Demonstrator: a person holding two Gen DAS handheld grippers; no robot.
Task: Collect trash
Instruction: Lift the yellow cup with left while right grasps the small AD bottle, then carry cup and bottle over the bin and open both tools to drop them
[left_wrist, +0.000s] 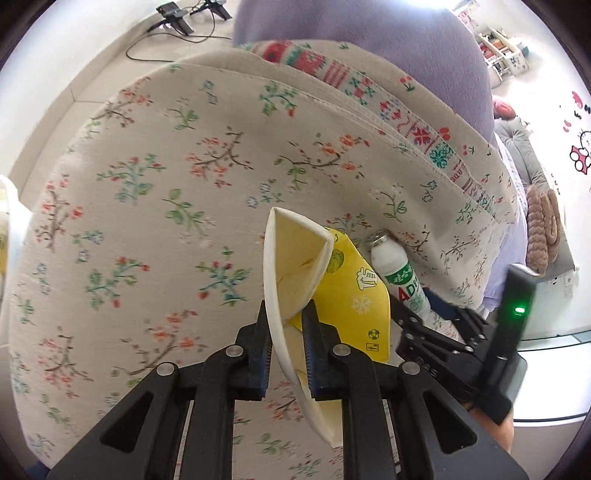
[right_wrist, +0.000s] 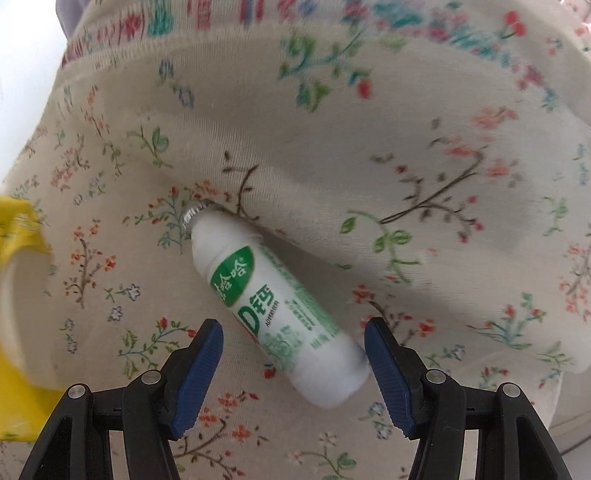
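**Item: bottle, uncollected, on floral cushion**

Bottle (right_wrist: 275, 301) lay on the cushion (right_wrist: 369, 155), long axis diagonal, cap far-left, base near-right. Right gripper (right_wrist: 293, 363) stood open, jaws straddling the base end, right pad apparently touching; this hand was nearer. Left gripper (left_wrist: 286, 347) was clamped on a crushed yellow cup (left_wrist: 314, 280), just left of the bottle.
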